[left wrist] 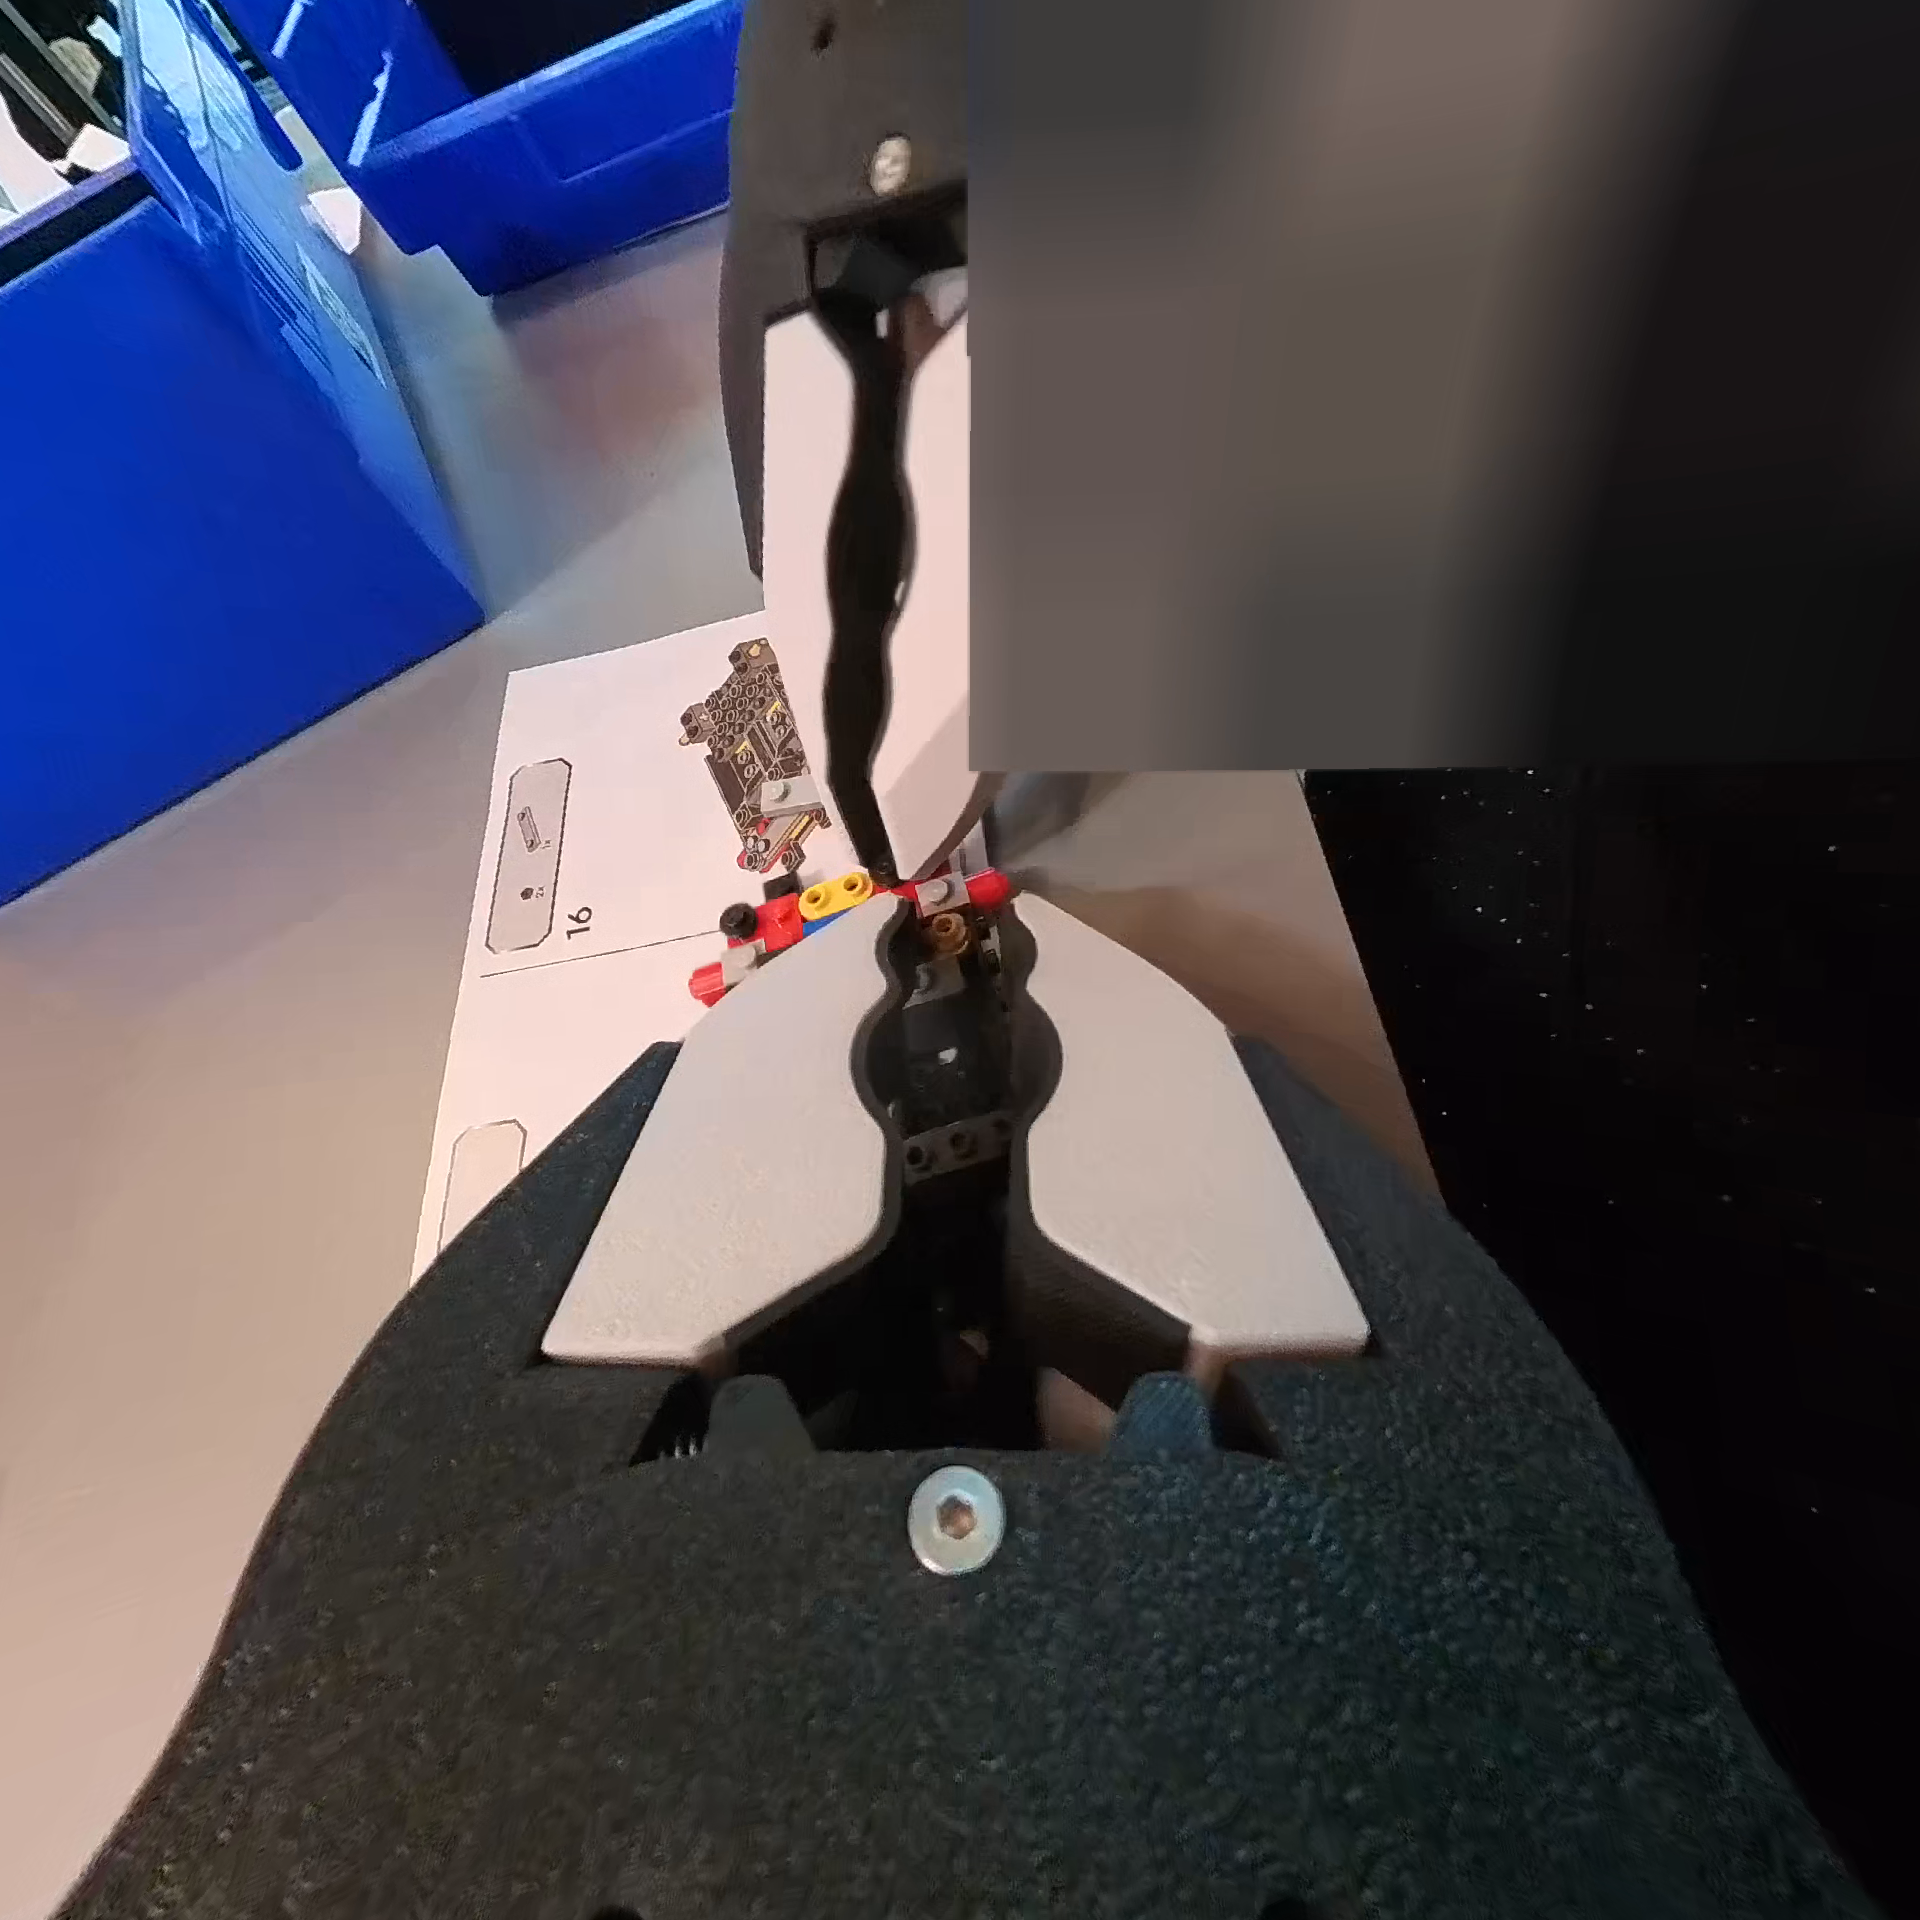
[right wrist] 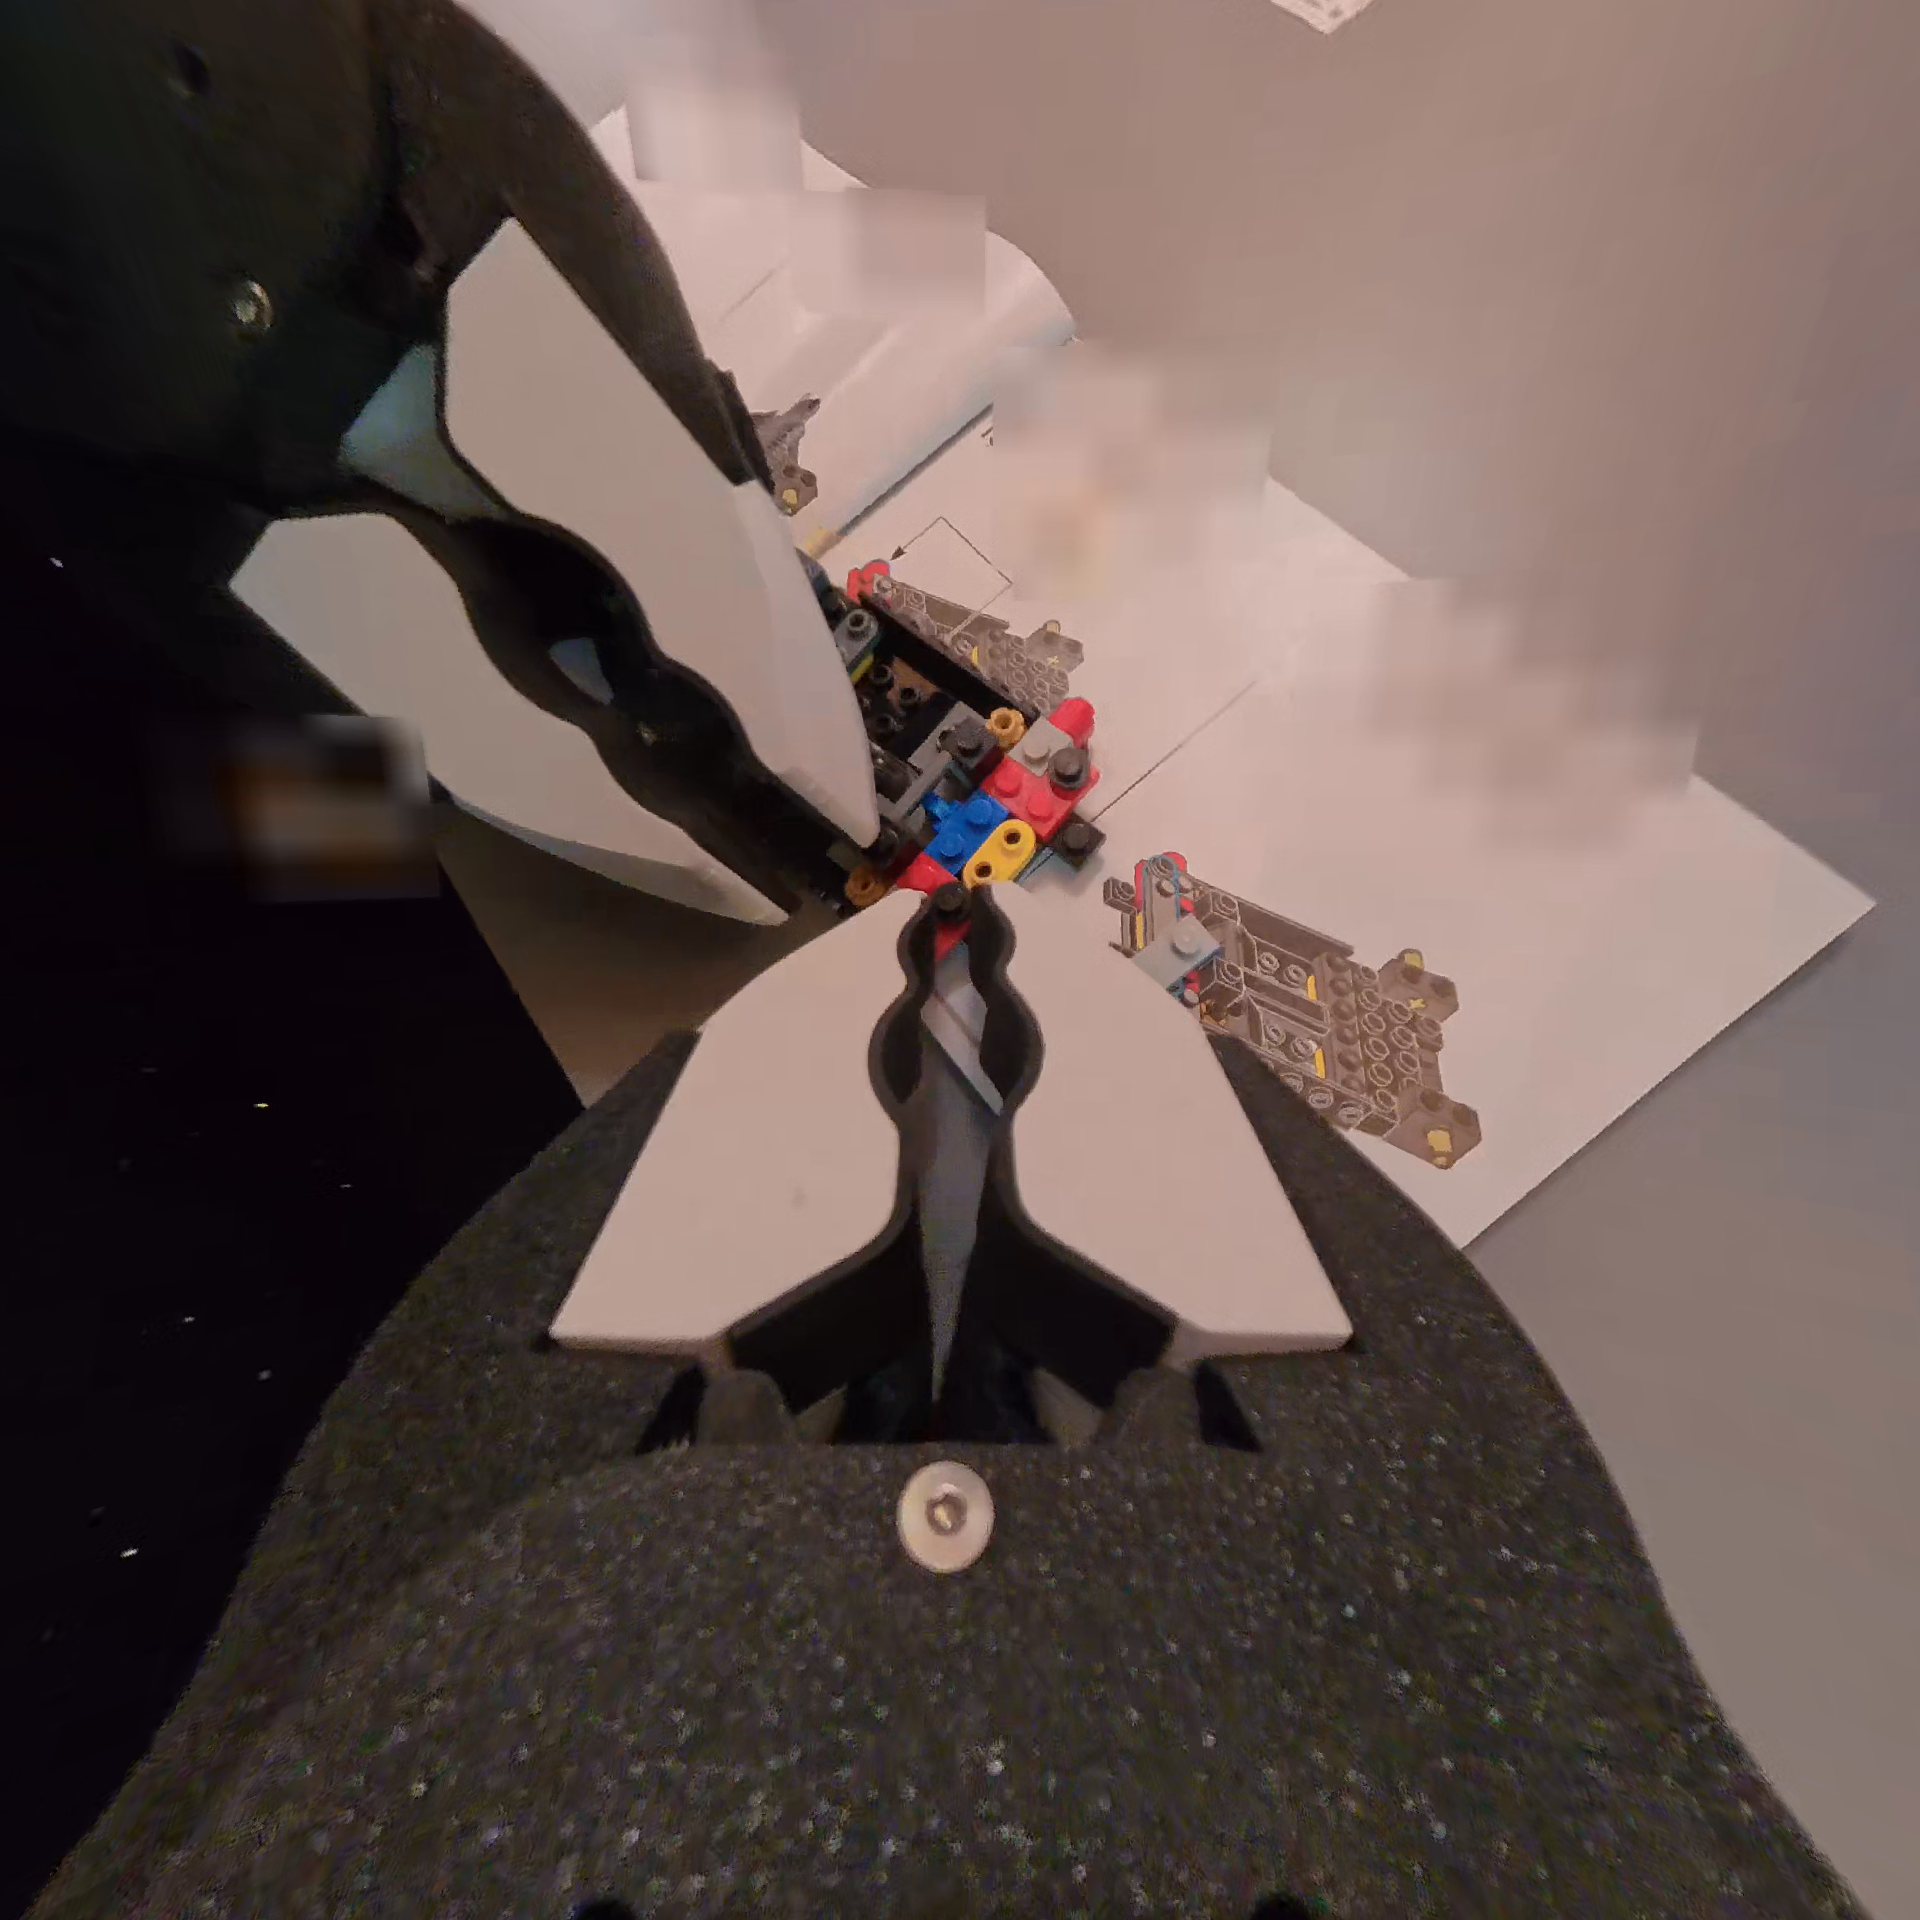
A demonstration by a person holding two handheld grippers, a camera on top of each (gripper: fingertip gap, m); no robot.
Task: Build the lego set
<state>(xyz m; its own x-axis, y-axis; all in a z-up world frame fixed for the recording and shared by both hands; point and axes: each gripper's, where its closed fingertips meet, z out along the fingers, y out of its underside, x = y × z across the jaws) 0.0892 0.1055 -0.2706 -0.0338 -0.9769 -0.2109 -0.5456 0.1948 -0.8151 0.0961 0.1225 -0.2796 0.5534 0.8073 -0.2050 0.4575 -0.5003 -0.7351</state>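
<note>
The lego model (right wrist: 997, 800) is a black frame with red, blue and yellow pieces, held over an open instruction booklet (right wrist: 1351, 831). My left gripper (left wrist: 956, 914) is shut on the model's black body (left wrist: 940, 1049); its coloured end (left wrist: 821, 904) sticks out past the fingertips. In the right wrist view the left gripper (right wrist: 873, 847) comes in from the upper left. My right gripper (right wrist: 951, 914) is shut on a small black round piece (right wrist: 949, 900) right at the model's red edge. In the left wrist view the right gripper (left wrist: 883, 868) comes down from above and meets the model's top.
Blue bins (left wrist: 208, 520) stand at the left and back left (left wrist: 540, 156) of the grey table (left wrist: 260, 1039). The booklet page (left wrist: 582, 831) lies under the model. A dark speckled surface (left wrist: 1610, 1143) borders the table on the right. Left and right tips are no more than a few centimetres apart.
</note>
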